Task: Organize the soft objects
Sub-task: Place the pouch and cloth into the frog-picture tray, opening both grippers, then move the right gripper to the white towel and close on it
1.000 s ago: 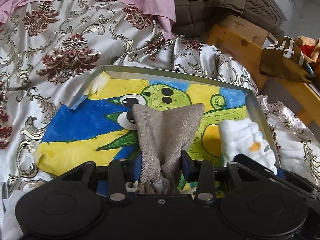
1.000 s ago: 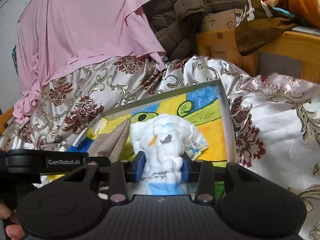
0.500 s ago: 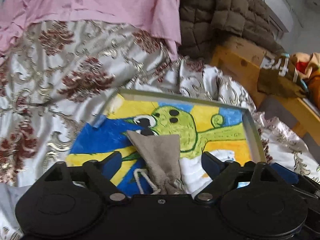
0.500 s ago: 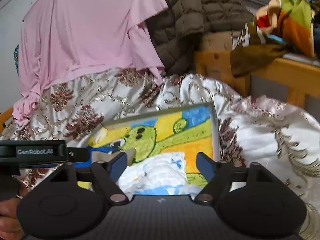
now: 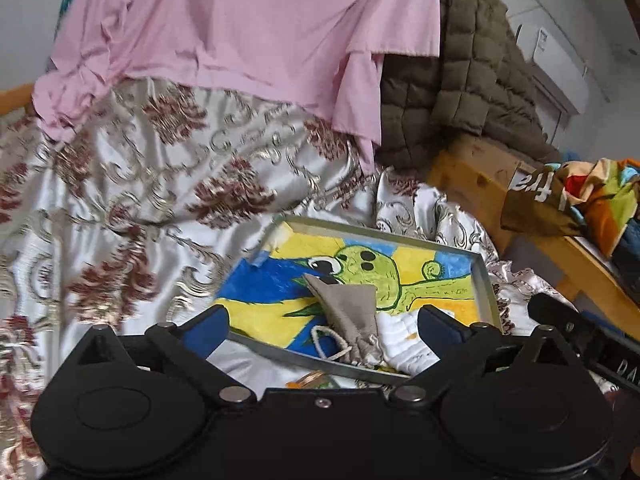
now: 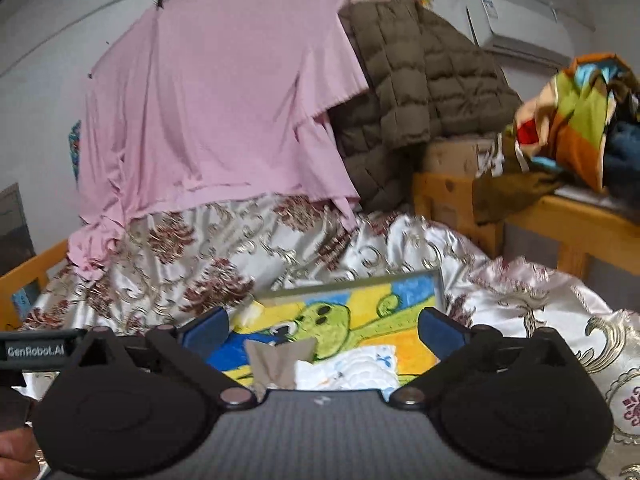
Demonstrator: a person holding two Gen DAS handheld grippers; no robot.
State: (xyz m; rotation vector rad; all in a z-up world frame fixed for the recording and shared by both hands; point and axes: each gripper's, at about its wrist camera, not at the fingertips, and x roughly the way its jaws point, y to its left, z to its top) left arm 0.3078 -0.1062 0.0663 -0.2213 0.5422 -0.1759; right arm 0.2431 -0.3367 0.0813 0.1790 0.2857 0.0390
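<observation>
The left gripper [image 5: 324, 330] has its blue-padded fingers [image 5: 208, 330] spread as wide as they go, having just been opening, and they grip nothing. Ahead of and between them lies the grey drawstring pouch [image 5: 352, 316], flat on the tray [image 5: 486, 292], its tied mouth and white cord nearest the fingers and its wide end pointing away. Just inside the right-hand finger of that gripper, touching the pouch's side, sits the white quilted cloth [image 5: 404, 344], partly hidden behind the finger. The tray is a shallow grey-rimmed one lined with a bright drawing of a green cartoon creature on yellow and blue, and it rests on the bed's floral satin cover [image 5: 152, 216]. The right gripper [image 6: 324, 330] likewise has its fingers [image 6: 440, 330] fully apart after just opening, with nothing between the pads. Beyond them the same tray [image 6: 440, 284] shows, with the white quilted cloth [image 6: 352, 368] between the fingers, slightly toward the right one, and the pouch [image 6: 276, 364] beside it toward the left one. Well beyond both pairs of fingers a pink sheet [image 6: 224, 112] hangs, next to a brown quilted jacket [image 6: 420, 92].
</observation>
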